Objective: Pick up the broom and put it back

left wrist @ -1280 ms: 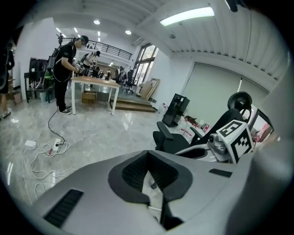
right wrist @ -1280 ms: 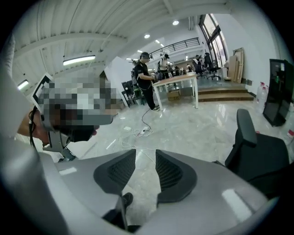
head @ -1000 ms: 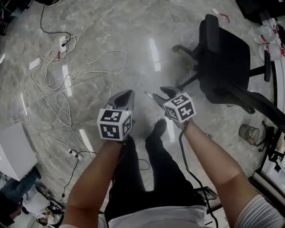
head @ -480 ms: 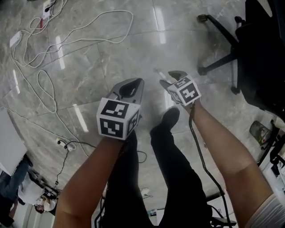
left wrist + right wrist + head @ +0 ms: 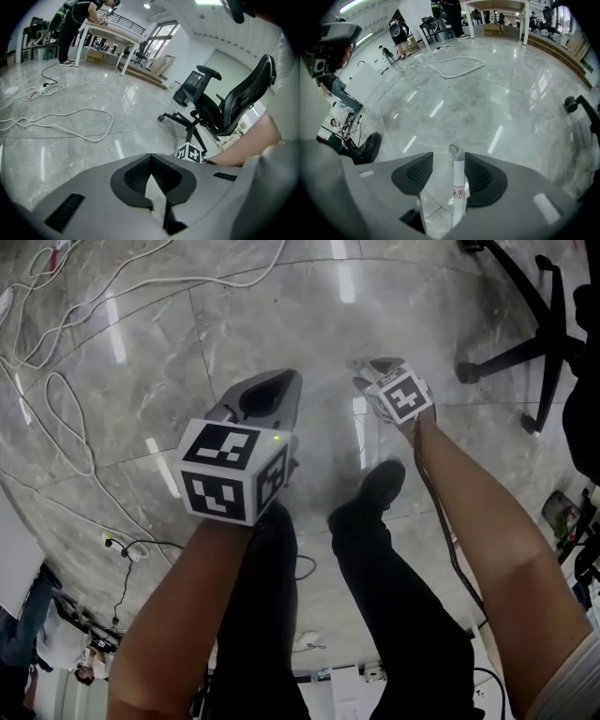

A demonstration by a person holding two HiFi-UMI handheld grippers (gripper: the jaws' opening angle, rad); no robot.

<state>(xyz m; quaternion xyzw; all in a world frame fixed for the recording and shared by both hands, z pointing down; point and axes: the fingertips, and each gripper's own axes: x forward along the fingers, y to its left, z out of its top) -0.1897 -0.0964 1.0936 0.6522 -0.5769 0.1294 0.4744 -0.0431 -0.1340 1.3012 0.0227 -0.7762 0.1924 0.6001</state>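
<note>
Head view: dim, grey and low in contrast; the person's dark trousers (image 5: 272,615) sink to near-black.
Gripper views: brighter and evenly lit, with whites washed out towards the windows.
Light source: white ceiling strip lamps (image 5: 211,2) overhead, plus daylight through tall glazed windows (image 5: 161,35).
Glare: the glossy grey marble floor (image 5: 187,381) mirrors the lamps as white bars in all three views.
Shadows: soft and faint, darkest under the black swivel office chair (image 5: 220,108).
Blur: the right gripper (image 5: 373,371) is slightly smeared in the head view; the chair's black castor (image 5: 571,104) is streaked at the right gripper view's edge.
Distortion: both gripper views are fisheye, with bowed floor seams and black corners.
Focus: the grey jaws nearest each lens look soft.
</note>
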